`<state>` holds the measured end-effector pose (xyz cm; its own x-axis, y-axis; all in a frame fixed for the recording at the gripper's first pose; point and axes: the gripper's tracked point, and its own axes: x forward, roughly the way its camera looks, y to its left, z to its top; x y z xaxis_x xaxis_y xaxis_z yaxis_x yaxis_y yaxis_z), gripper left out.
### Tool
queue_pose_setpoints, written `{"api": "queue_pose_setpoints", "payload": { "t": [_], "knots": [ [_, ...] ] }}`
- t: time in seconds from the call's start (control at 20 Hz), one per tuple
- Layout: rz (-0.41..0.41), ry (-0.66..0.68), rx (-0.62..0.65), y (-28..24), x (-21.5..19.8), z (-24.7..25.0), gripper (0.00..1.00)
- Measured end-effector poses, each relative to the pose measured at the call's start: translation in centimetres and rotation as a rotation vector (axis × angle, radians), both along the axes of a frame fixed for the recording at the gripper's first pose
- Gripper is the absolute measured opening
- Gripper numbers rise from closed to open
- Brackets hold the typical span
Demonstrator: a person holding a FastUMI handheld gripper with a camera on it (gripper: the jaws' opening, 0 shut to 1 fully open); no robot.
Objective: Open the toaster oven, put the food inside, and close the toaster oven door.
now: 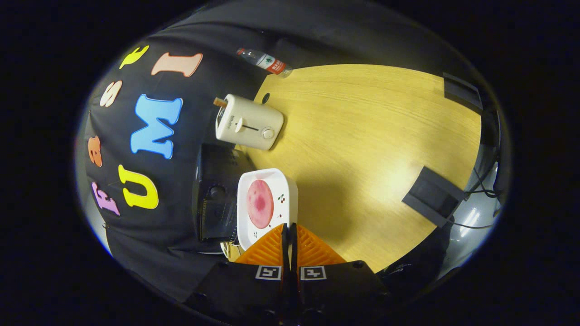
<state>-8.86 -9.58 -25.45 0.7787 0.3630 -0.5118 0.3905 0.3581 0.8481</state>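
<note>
A white square plate (286, 190) carries a round pink slice of food (260, 203). My gripper (289, 228) is shut on the plate's near rim, its two fingers pressed almost together with the rim between them. The plate is held off the wooden table (362, 136) and casts a shadow on it. Just beyond the plate stands the black toaster oven (216, 199), against the booth's cloth wall. The plate covers part of the oven's front, so I cannot tell whether its door is open.
A cream pop-up toaster (248, 122) with a slice sticking out stands beside the oven. A plastic water bottle (265, 61) lies past the table's edge. Two black blocks (432, 194) (462, 90) sit at the table's far rim, with cables behind.
</note>
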Motion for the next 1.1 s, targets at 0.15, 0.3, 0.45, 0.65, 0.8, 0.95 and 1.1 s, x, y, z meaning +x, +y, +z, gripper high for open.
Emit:
{"api": "queue_pose_setpoints", "payload": {
  "t": [0.15,0.3,0.45,0.65,0.8,0.95,1.1],
  "knots": [
    [0.061,-0.029,0.044,4.9,0.3,2.3,0.01],
    [0.133,-0.053,0.067,9.2,1.7,4.0,0.01],
    [0.21,-0.055,0.061,13.1,3.3,4.4,0.02],
    [0.261,-0.031,0.08,17.2,6.1,3.9,0.01],
    [0.264,-0.002,0.103,19.4,8.7,3.0,0.01],
    [0.232,0.009,0.139,21.1,11.4,2.6,0.01],
    [0.194,0.013,0.169,22.5,13.9,2.0,0.01]
  ]
}}
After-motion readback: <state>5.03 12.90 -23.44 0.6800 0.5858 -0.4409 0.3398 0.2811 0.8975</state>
